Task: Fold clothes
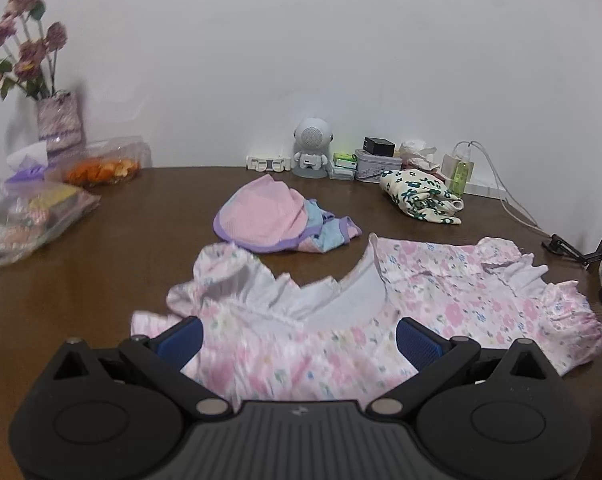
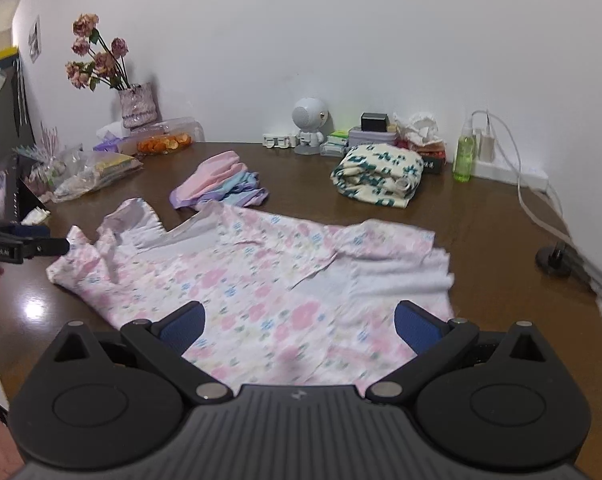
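Observation:
A pink floral child's garment point(image 1: 441, 300) point(image 2: 253, 284) with white ruffled sleeves lies spread on the brown table point(image 1: 101, 272) point(image 2: 481, 216), its neckline point(image 1: 341, 300) facing the wall. My left gripper point(image 1: 299, 342) is open just above the garment's left shoulder area, nothing between its blue pads point(image 1: 185, 338). My right gripper point(image 2: 299, 326) is open over the garment's lower part. In the right wrist view the left gripper point(image 2: 17, 242) shows at the far left by the ruffled sleeve point(image 2: 113, 236). Beyond lie a folded pink and purple piece point(image 1: 269, 216) point(image 2: 217, 184) and a folded cream floral piece point(image 1: 421, 196) point(image 2: 381, 178).
Along the wall stand a vase of dried flowers point(image 1: 59, 124) point(image 2: 137, 106), plastic bags point(image 1: 29, 212) point(image 2: 89, 172), a snack box point(image 1: 105, 164), a white robot figure point(image 1: 311, 148) point(image 2: 309, 126), small boxes point(image 1: 375, 160), a green spray bottle point(image 2: 465, 156) and cables point(image 2: 537, 200). A black stand point(image 1: 565, 248) point(image 2: 557, 260) sits at right.

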`<state>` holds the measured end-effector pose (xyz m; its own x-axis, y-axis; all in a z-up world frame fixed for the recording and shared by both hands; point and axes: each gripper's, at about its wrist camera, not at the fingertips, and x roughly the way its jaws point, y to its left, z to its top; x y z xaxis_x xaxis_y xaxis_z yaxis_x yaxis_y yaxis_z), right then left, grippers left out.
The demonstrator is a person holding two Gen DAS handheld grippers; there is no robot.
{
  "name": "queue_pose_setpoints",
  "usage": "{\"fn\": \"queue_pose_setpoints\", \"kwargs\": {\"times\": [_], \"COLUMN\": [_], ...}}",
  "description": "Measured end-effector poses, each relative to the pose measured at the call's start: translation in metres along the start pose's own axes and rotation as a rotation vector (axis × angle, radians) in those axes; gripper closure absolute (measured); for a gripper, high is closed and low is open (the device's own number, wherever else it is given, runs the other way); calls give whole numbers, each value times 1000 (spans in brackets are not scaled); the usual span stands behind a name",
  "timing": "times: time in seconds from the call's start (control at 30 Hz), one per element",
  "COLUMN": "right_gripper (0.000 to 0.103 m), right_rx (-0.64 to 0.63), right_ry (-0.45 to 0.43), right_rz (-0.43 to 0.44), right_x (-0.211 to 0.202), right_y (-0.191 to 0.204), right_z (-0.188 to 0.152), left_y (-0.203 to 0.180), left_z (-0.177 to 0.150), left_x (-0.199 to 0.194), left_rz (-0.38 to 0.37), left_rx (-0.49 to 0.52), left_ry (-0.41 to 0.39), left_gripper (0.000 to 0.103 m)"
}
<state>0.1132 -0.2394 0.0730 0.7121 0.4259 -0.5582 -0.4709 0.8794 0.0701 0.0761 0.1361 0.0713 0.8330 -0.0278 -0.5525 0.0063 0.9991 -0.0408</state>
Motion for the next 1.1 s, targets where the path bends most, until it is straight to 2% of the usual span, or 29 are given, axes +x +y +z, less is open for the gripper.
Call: {"fn": "queue_pose_setpoints", "kwargs": {"times": [0.17,0.47,0.83,1.0,1.1], "right_gripper": [0,0,0,1,1], "right_rx": [-42,-123,-228,-267,-292], "right_ry": [28,109,194,219,235], "right_rz": [1,1,-3,7,14], "right_x": [16,65,120,139,151], "right_y": [-19,-34,-37,-39,-41], "right_z": [31,75,103,113,120], "left_y": [5,18,35,44,48], "left_z": [30,71,97,109,116], "left_x": [24,62,99,111,123], "left_rz": [-10,21,67,69,46], "left_rx": [44,61,85,129,163], "left_ry": [23,67,126,149,173], "left_gripper": [0,0,0,0,2]}}
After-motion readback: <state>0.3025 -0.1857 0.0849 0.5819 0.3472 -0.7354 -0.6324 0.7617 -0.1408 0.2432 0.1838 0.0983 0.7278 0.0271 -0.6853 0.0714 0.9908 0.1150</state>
